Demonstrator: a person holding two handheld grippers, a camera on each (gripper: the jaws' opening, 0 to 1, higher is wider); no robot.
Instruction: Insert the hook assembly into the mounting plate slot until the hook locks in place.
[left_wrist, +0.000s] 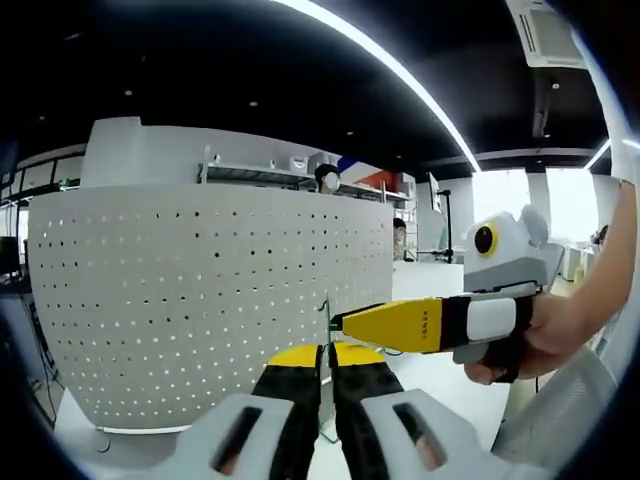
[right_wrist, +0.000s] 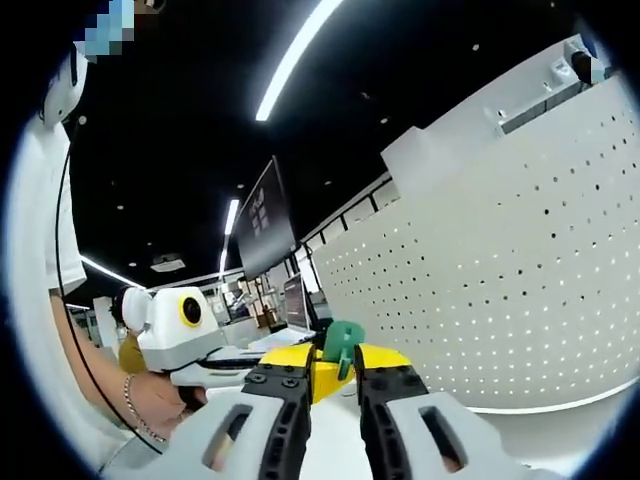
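Note:
The mounting plate is a white pegboard (left_wrist: 180, 300) with rows of small holes, standing upright and seen again at the right (right_wrist: 500, 290). The hook assembly is a thin wire hook (left_wrist: 326, 308) with a green plastic part (right_wrist: 343, 342). My left gripper (left_wrist: 326, 352) has its yellow-tipped jaws nearly together around the wire, just in front of the plate's right edge. The right gripper (left_wrist: 340, 322) comes in from the right and meets the hook at its tip. In its own view my right gripper (right_wrist: 337, 362) is shut on the green part, with the left gripper (right_wrist: 290, 358) touching from the left.
A person's hand (left_wrist: 560, 330) holds the right gripper; an arm with a bracelet (right_wrist: 150, 400) holds the left one. A white tabletop (left_wrist: 440, 385) lies below. A shelf (left_wrist: 260, 175) with a seated person stands behind the plate. A dark hanging screen (right_wrist: 265, 220) is farther off.

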